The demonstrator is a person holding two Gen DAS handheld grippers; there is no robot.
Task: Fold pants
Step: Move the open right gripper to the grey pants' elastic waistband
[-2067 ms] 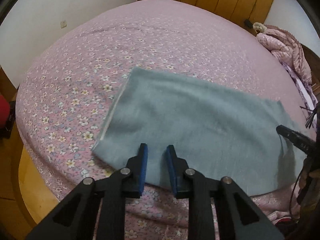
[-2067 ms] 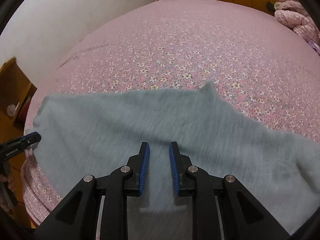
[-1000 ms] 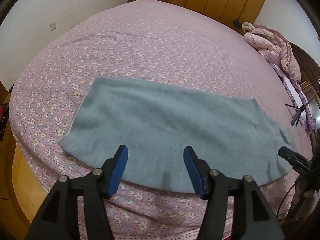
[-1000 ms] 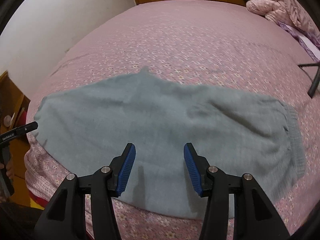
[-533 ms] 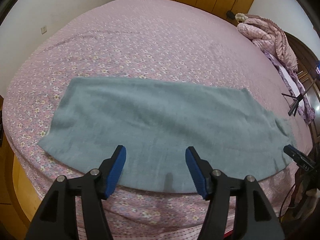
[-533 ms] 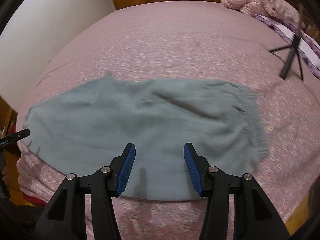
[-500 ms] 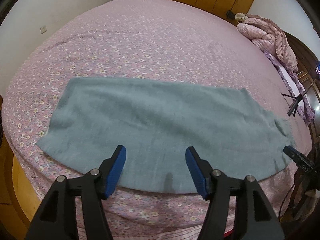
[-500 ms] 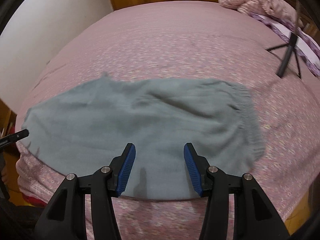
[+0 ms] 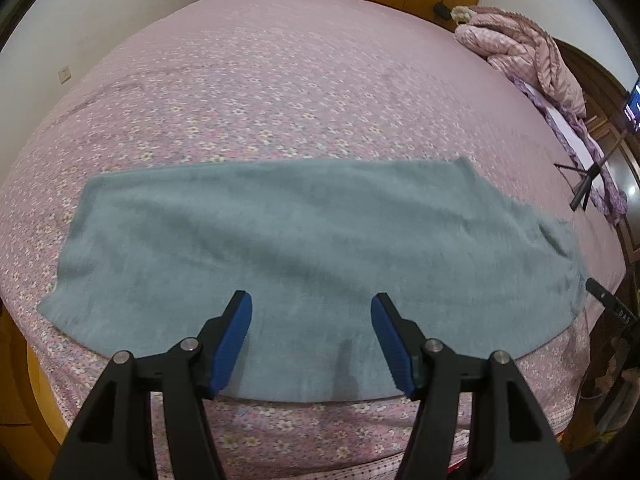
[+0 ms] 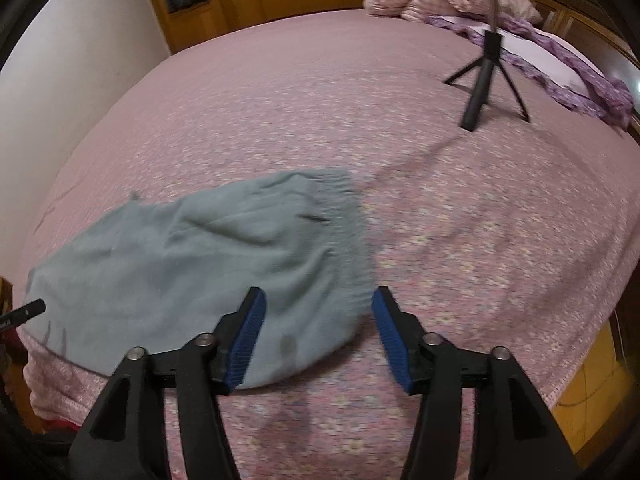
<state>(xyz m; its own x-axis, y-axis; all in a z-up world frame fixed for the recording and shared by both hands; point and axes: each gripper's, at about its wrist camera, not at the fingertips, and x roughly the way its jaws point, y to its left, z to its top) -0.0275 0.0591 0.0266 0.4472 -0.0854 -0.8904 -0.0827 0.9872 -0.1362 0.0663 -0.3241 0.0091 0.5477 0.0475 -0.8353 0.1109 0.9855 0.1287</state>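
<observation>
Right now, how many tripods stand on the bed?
1. The black tripod stands on the pink bedsheet, far right, beyond the grey pants, near the purple bedding. Others may be out of view.

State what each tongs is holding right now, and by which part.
Nothing is held. Left tongs and right tongs stand open above the flat grey-blue fleece pants; the right's jaws have just been opening.

No text, label or number can be read. The black tip of the other gripper (image 9: 612,304) at the right edge of the left wrist view bears a few pale letters, too small and blurred to make out. A lit screen (image 9: 633,107) at the far right shows only bright specks.
</observation>
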